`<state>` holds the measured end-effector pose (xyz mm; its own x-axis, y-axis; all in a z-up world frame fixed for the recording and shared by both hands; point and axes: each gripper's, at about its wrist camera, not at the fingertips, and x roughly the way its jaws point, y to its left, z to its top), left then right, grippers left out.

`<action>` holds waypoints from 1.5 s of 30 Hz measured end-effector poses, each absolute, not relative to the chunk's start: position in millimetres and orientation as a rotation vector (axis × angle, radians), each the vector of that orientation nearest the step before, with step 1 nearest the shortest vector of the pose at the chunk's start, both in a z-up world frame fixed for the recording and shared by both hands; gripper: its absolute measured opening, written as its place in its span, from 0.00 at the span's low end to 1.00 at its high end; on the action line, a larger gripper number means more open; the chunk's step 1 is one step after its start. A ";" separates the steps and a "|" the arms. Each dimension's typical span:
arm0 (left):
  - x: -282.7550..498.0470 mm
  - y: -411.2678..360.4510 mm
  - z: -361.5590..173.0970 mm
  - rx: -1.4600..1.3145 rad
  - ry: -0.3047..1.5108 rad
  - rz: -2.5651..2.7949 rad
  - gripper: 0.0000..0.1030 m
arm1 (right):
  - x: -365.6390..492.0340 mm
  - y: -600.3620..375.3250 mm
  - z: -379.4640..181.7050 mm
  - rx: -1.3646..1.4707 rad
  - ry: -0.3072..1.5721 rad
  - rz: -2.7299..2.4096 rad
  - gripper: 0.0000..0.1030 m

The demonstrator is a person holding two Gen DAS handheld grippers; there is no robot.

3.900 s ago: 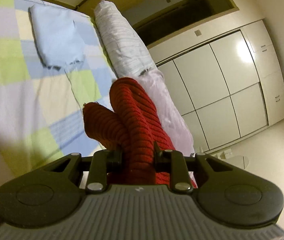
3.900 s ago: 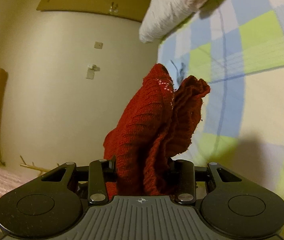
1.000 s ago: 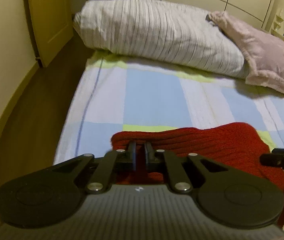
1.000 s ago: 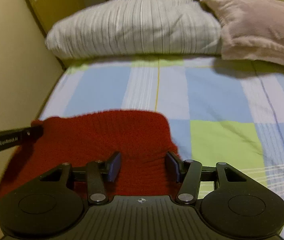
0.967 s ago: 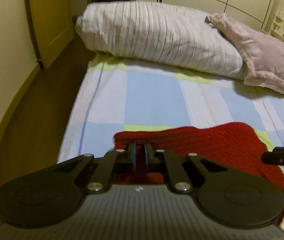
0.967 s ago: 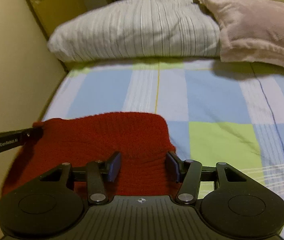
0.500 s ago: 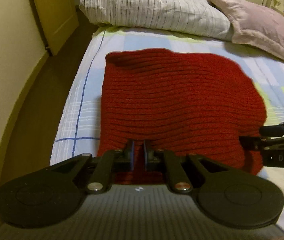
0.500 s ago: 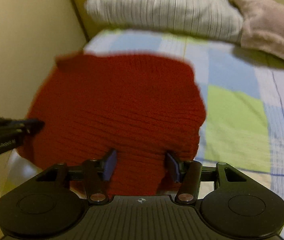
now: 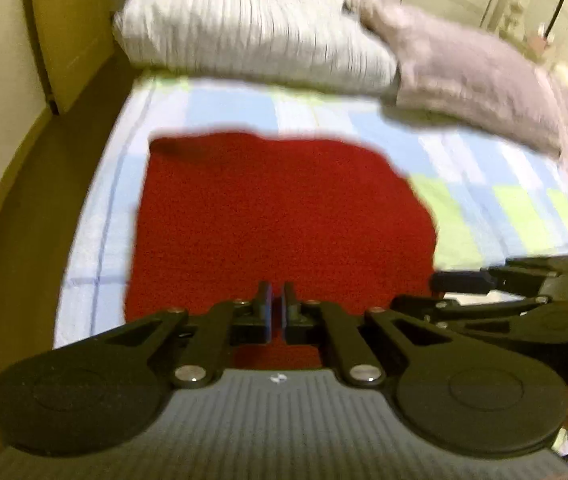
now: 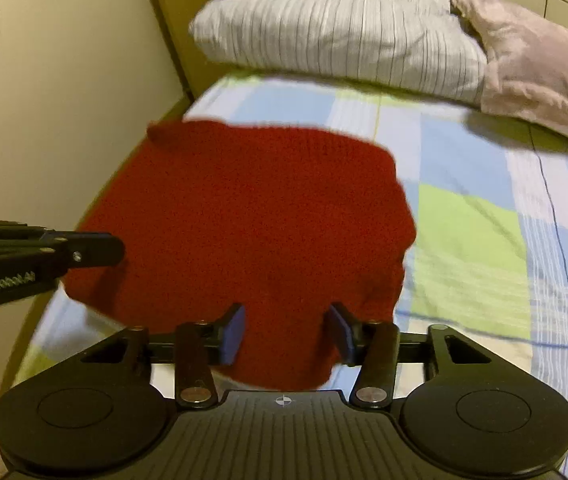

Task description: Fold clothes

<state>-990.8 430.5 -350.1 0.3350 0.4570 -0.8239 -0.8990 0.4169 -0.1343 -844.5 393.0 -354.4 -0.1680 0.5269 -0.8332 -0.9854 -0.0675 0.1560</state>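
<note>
Grey pillow (image 9: 504, 76) blurred, cut off at right

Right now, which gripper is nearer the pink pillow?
Right. The right gripper is at the red knit's pillow-side corner; the left gripper is at its wall-side corner.

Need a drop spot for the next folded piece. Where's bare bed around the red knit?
Free: the checked bedsheet right of the red knit, and the strip between the knit and the striped pillow. Crowded: the near edge, where the left gripper and right gripper meet the knit; the pink pillow fills the far right.
</note>
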 end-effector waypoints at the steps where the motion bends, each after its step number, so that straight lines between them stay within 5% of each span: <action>1: -991.8 432.9 -357.2 -0.676 0.791 0.977 0.02 | -847.2 393.4 -361.1 -0.726 0.879 1.558 0.46; 11: -992.5 420.4 -332.9 -0.716 0.824 1.077 0.06 | -840.3 382.7 -356.3 -0.760 0.960 1.525 0.47; 17: -994.8 380.4 -275.2 -0.643 0.813 1.190 0.27 | -830.8 336.2 -305.2 -0.734 0.969 1.510 0.47; 28: -986.0 289.3 -166.1 -0.501 0.768 1.365 0.48 | -818.9 261.2 -189.7 -0.711 0.708 1.602 0.47; 33: -974.3 232.5 -127.7 -0.446 0.702 1.444 0.69 | -802.9 221.1 -159.1 -0.693 0.663 1.629 0.47; 45: -962.1 101.7 -89.8 -0.576 0.572 1.512 0.71 | -765.0 107.5 -125.6 -0.662 0.688 1.680 0.47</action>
<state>-962.1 101.7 -89.8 -0.0156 0.7436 -0.6684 -0.9998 -0.0175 0.0038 -765.0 107.5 -125.6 -0.1953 0.6480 -0.7362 -0.9782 -0.1824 0.0989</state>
